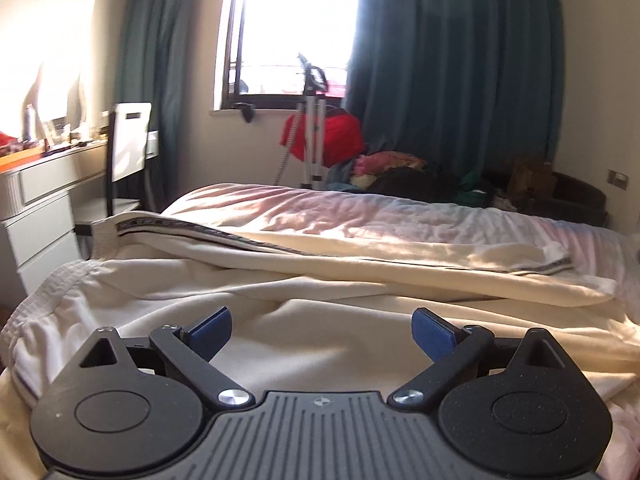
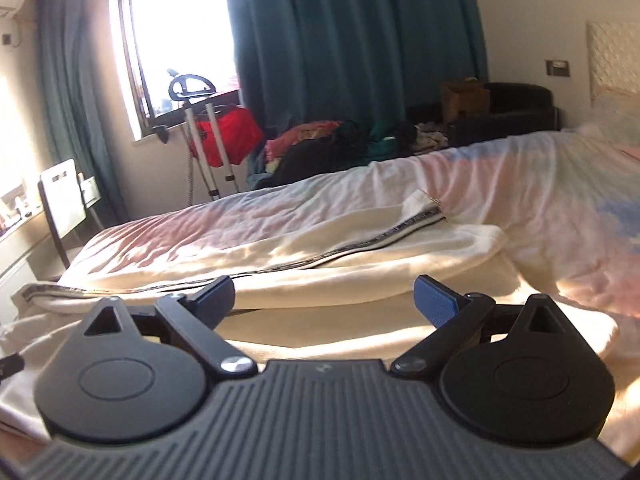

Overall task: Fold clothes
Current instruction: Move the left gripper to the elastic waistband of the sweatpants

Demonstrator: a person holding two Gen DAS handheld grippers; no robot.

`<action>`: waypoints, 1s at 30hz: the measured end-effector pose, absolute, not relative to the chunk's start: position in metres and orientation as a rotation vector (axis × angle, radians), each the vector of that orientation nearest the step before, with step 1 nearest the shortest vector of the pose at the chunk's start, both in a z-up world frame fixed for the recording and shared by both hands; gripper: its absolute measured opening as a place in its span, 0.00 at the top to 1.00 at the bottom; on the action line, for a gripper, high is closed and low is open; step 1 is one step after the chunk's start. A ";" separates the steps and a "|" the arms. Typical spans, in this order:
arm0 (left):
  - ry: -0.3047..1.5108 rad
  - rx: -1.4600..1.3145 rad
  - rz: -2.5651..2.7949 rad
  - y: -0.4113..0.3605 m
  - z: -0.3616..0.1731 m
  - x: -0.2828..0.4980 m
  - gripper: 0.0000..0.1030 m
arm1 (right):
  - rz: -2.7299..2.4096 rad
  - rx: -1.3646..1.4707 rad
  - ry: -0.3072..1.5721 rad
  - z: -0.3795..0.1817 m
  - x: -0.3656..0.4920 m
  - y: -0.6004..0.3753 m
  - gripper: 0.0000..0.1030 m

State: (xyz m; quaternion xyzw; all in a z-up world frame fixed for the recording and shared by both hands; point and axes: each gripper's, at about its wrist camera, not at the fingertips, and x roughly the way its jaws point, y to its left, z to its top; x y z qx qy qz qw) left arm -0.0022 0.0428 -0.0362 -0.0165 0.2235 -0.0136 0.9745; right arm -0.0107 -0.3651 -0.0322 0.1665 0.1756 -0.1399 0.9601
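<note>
Cream trousers [image 1: 320, 276], soft, light and floppy, spread lengthwise across the bed [image 2: 520, 184], best pinched at waistband [image 1: 52, 292] or cuff [image 2: 424, 208]; left gripper [image 1: 322, 334] and right gripper [image 2: 324, 300] both spread wide, gripping nothing.

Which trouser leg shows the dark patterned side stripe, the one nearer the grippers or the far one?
The far leg: its stripe runs along its length toward the waistband. The near leg, under both open grippers, shows plain cream cloth.
</note>
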 end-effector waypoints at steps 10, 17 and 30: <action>0.634 -0.268 0.435 0.146 -0.025 0.025 0.05 | -0.307 0.451 0.402 -0.051 -0.024 -0.372 0.05; 0.783 -0.591 0.590 0.251 -0.016 0.016 0.01 | -0.332 0.552 0.480 -0.069 -0.021 -0.390 0.05; 0.787 -1.105 0.475 0.313 -0.077 -0.009 0.00 | -0.367 0.807 0.435 -0.082 -0.040 -0.436 0.05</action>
